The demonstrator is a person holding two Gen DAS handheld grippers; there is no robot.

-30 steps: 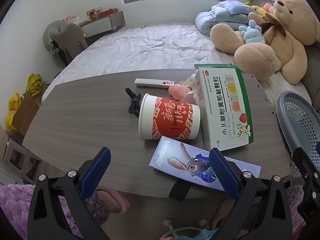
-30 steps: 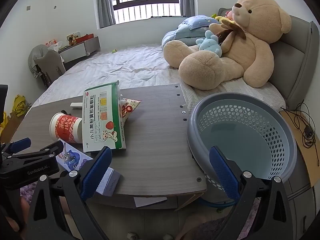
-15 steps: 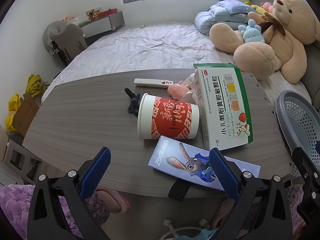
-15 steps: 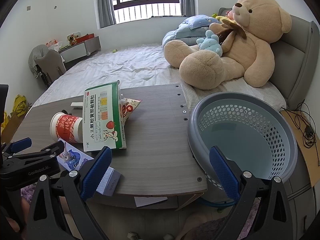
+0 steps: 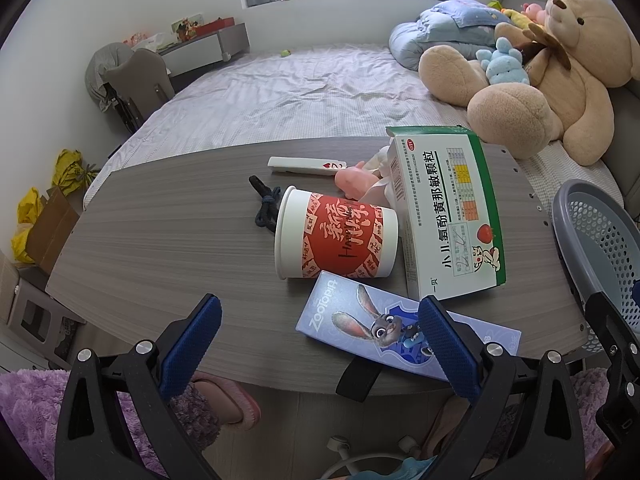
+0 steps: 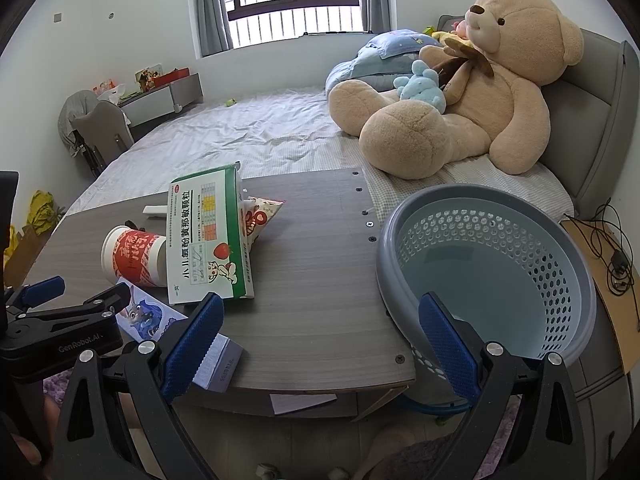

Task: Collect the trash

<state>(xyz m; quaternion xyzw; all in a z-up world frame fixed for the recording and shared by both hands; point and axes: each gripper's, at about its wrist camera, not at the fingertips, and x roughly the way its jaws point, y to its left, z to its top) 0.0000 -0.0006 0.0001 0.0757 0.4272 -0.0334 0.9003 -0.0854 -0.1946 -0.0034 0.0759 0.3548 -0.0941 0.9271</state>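
Observation:
A red and white paper cup [image 5: 338, 238] lies on its side on the grey wooden table [image 5: 160, 236]. Right of it lies a green and white medicine box [image 5: 444, 216]; a purple Zootopia box [image 5: 400, 330] lies at the front edge. A snack wrapper [image 6: 258, 220] sits behind the medicine box [image 6: 206, 236]. The grey-blue mesh basket [image 6: 492, 276] stands empty at the table's right end. My left gripper [image 5: 318, 342] is open and empty, hovering at the front edge near the Zootopia box. My right gripper [image 6: 320, 342] is open and empty, between the table corner and the basket.
A white flat stick [image 5: 306, 166], a pink object [image 5: 356, 178] and a dark cord [image 5: 266, 206] lie behind the cup. Beyond the table is a bed [image 5: 288, 92] with a large teddy bear [image 6: 472, 92]. A pink slipper [image 5: 228, 400] sits on the floor below.
My left gripper has edged slightly forward and left, so the table objects sit a little lower and nearer. My right gripper has barely shifted. Both stay open.

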